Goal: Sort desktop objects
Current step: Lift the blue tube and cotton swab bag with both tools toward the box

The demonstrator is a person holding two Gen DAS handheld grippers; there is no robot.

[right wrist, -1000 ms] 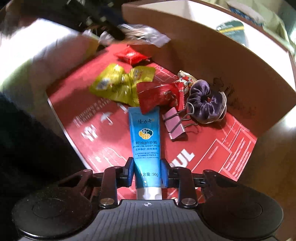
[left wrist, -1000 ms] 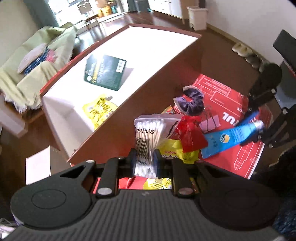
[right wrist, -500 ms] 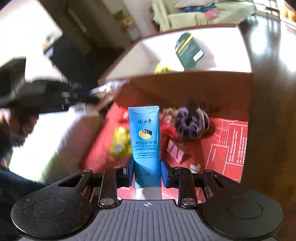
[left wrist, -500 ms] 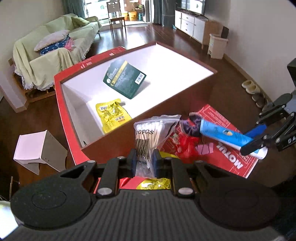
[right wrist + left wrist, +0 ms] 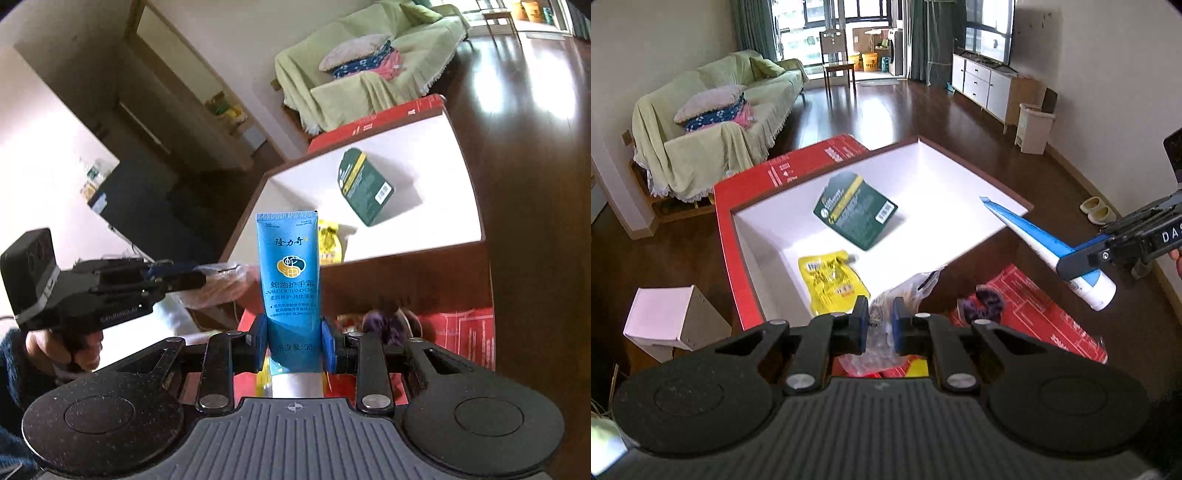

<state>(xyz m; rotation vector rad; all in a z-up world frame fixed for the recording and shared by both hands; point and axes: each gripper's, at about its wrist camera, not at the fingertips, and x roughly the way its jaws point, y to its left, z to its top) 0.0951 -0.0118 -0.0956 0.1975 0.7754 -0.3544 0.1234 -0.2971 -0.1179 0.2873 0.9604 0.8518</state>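
Hand cream tube upright between right hand-held gripper fingers, clamped

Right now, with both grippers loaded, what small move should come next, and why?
Probably carry the right gripper forward and release the blue hand-cream tube into the white-lined open box: the tube's tip already overhangs the box's near wall, beside the dark green packet inside.

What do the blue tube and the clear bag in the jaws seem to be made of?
The blue tube looks like soft plastic with a glossy printed skin and a flat crimped end. The clear bag looks like thin crinkly plastic film; it is see-through and wrinkled. Its contents are too blurred to tell.
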